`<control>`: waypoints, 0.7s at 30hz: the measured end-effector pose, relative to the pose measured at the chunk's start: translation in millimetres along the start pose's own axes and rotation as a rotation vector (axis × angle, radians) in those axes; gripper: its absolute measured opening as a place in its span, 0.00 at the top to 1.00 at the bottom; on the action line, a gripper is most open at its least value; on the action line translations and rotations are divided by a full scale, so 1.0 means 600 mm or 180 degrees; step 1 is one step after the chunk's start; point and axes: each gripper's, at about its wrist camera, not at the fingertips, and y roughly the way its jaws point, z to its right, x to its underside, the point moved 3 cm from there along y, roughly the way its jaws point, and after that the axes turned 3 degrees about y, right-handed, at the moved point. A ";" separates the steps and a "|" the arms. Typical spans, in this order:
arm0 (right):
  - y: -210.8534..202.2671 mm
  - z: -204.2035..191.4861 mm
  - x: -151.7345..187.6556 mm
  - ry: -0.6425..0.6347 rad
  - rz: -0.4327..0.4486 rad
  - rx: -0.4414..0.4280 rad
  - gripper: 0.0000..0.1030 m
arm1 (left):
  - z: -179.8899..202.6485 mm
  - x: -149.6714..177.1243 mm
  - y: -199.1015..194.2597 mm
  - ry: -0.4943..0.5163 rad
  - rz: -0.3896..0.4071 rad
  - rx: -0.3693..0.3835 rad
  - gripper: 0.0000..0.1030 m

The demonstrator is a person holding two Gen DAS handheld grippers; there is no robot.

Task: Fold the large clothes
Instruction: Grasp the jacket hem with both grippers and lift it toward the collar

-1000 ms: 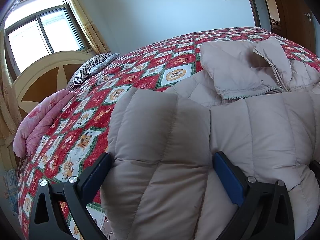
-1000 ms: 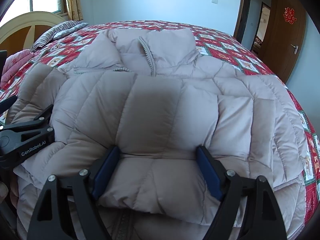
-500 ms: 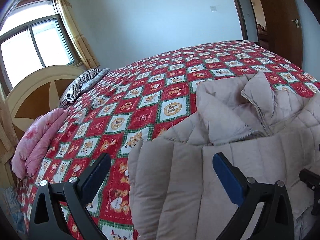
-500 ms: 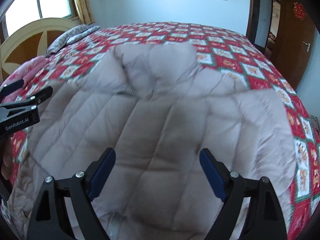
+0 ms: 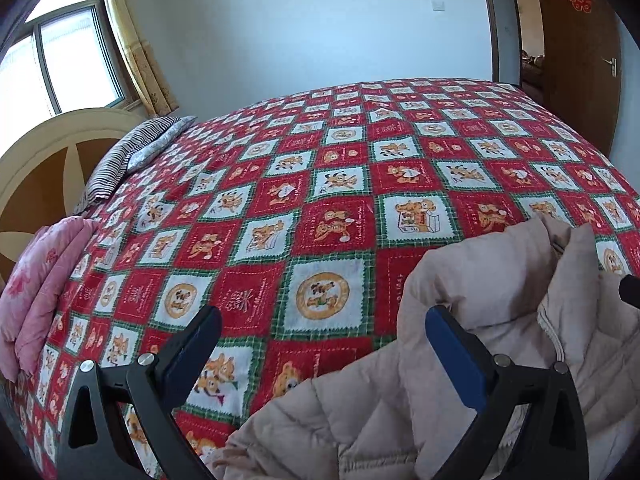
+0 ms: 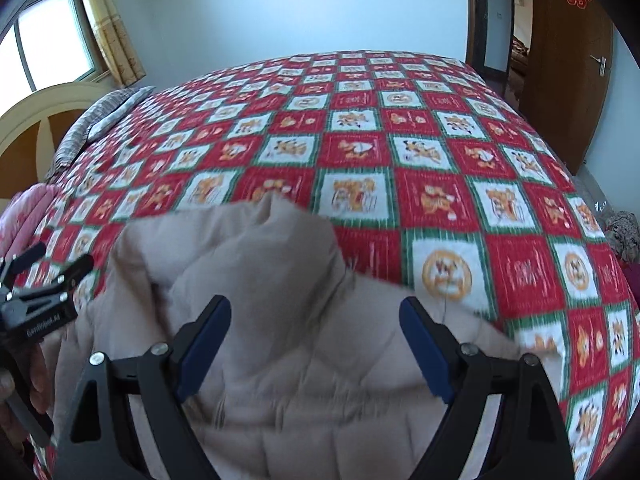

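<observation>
Both grippers have pulled back and up from the coat since a second ago: then the beige padding filled the space between the fingers of each, and now far more of the red patchwork bedspread (image 5: 332, 208) shows ahead of them.

The left gripper (image 5: 320, 344) stands with its fingers spread wide and nothing between them but bedspread; its right finger only overlaps the edge of the coat (image 5: 500, 280), and I see no pinch. The right gripper (image 6: 316, 340) is also spread wide, its jaws having just been opening a little further, and it hangs above the coat (image 6: 248, 280) without pressing on it. That view is blurred.

The puffy beige coat lies bunched at the near edge of the bed, its zipper edge (image 5: 550, 332) running down the lumped part on the right of the left view. In the right view the left gripper's body shows at the left edge, a person's hand (image 6: 24, 392) below it.

Farther off, a striped pillow (image 5: 132, 152) sits against the curved headboard (image 5: 52, 140), a folded pink blanket (image 5: 36, 288) lies at the bed's left side, and a brown door (image 6: 568, 64) stands open.
</observation>
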 end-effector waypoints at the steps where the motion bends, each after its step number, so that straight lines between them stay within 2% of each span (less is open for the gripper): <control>1: 0.009 0.000 -0.012 0.0008 -0.0006 0.0014 0.14 | 0.006 -0.005 0.012 0.0007 -0.0028 0.0031 0.01; 6: 0.057 0.001 -0.061 -0.0040 -0.0103 0.0051 0.14 | 0.040 -0.015 0.051 0.0145 -0.0080 0.0096 0.01; 11: 0.097 0.008 -0.078 -0.0011 -0.0341 -0.0018 0.15 | 0.057 -0.016 0.067 0.0205 -0.0084 0.0218 0.01; 13: 0.107 0.006 -0.074 -0.0061 -0.0453 -0.0070 0.23 | 0.064 -0.015 0.069 0.0249 -0.0075 0.0236 0.02; 14: 0.110 0.004 -0.069 -0.0102 -0.0524 -0.0117 0.43 | 0.067 -0.015 0.068 0.0276 -0.0051 0.0251 0.13; 15: 0.110 0.002 -0.062 -0.0170 -0.0585 -0.0134 0.69 | 0.071 -0.014 0.065 0.0329 -0.0033 0.0287 0.45; 17: 0.098 0.001 -0.056 -0.0325 -0.0516 -0.0058 0.81 | 0.080 -0.012 0.063 0.0451 -0.0113 0.0448 0.81; 18: 0.087 0.000 -0.052 -0.0390 -0.0471 -0.0048 0.83 | 0.082 -0.011 0.057 0.0465 -0.0113 0.0524 0.91; 21: 0.056 0.007 -0.042 -0.0462 -0.0346 -0.0042 0.88 | 0.085 -0.011 0.024 0.0605 0.0111 0.0447 0.95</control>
